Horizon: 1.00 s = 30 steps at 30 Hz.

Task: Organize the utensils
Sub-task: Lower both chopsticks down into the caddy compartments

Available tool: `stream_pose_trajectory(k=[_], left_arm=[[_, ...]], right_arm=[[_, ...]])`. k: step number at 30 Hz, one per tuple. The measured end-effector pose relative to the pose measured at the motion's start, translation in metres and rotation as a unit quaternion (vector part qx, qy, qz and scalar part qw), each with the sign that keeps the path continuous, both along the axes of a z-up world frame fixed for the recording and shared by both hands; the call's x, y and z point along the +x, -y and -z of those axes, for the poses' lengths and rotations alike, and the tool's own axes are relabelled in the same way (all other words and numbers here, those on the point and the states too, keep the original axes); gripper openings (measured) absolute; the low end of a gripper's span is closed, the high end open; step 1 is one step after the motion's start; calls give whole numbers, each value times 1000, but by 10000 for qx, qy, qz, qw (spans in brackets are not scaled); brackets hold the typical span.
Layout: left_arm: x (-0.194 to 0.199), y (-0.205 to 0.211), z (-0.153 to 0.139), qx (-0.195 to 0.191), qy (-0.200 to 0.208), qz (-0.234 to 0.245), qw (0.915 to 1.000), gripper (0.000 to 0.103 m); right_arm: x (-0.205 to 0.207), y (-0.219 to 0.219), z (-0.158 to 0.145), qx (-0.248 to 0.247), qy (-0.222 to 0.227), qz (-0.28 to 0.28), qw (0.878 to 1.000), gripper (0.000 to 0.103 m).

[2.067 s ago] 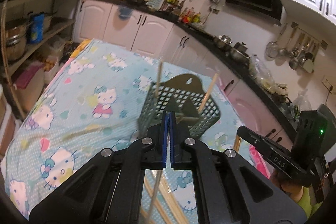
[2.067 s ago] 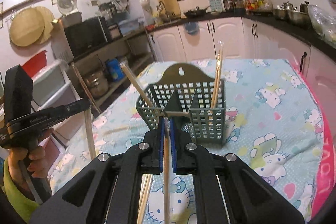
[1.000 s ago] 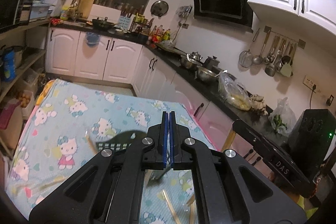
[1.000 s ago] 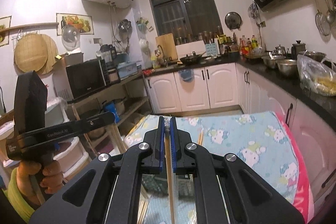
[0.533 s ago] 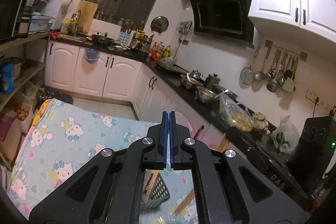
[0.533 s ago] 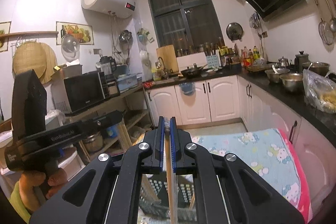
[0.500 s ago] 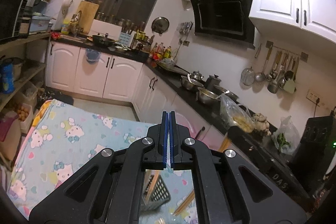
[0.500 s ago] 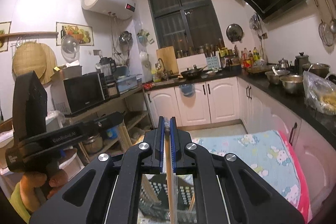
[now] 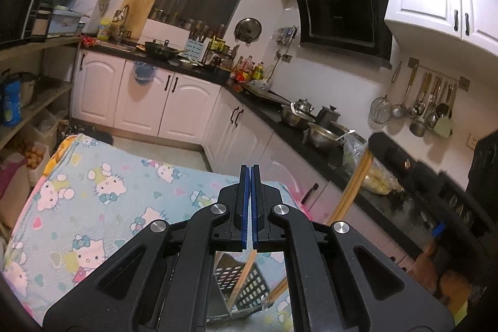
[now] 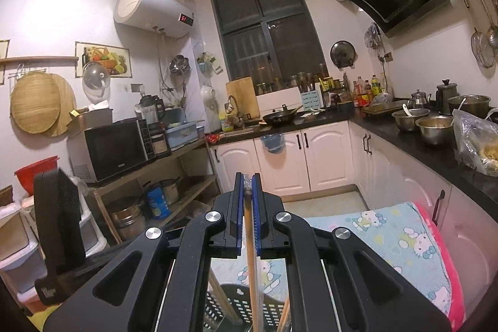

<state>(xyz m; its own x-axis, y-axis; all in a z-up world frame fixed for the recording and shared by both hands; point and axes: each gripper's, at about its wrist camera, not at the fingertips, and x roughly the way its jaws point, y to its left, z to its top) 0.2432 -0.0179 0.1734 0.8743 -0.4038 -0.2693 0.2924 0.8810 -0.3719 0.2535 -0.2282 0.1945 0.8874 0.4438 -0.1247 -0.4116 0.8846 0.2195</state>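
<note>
The right gripper (image 10: 248, 192) is clamped on a chopstick (image 10: 250, 254), held up above the basket (image 10: 236, 307). The left gripper (image 9: 248, 201) is squeezed tight with nothing in it. The basket sits on the worktop (image 9: 102, 207) with chopsticks standing inside.

The utensil basket (image 10: 239, 308) sits on the table (image 9: 102, 207) directly below both hand-held grippers, with chopsticks (image 9: 241, 279) standing tilted in it. The right hand-held gripper (image 10: 248, 195) has a chopstick (image 10: 252, 276) between its fingers, running down toward the basket. Behind the table the kitchen counter (image 9: 280, 114) runs along the far wall and down the right side.
</note>
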Motion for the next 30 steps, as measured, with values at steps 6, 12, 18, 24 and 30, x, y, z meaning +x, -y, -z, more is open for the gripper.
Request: stream_pose_trajectory(k=[6,12,18,24,30], left_arm=[[2,-1,18,14,-24,29,10000,0],[7,0,31,36,-71,77,9999,0],[9,-1,44,30,-158,97,9998,0],[12,-3,57,52,-281,103,9995,0],[13,-5,67,63,-392,87,9992,0]], right_arm=[[17,-5,14,-23,-9,106,9999,6],[27,-8,33,-45,-45,199,9998,6],[35,-10,53,-73,-92,219,9997,6],[37,-16,73,-181,-140,199,9995,6],[34,-14,92,-200,-300,224,9991,6]])
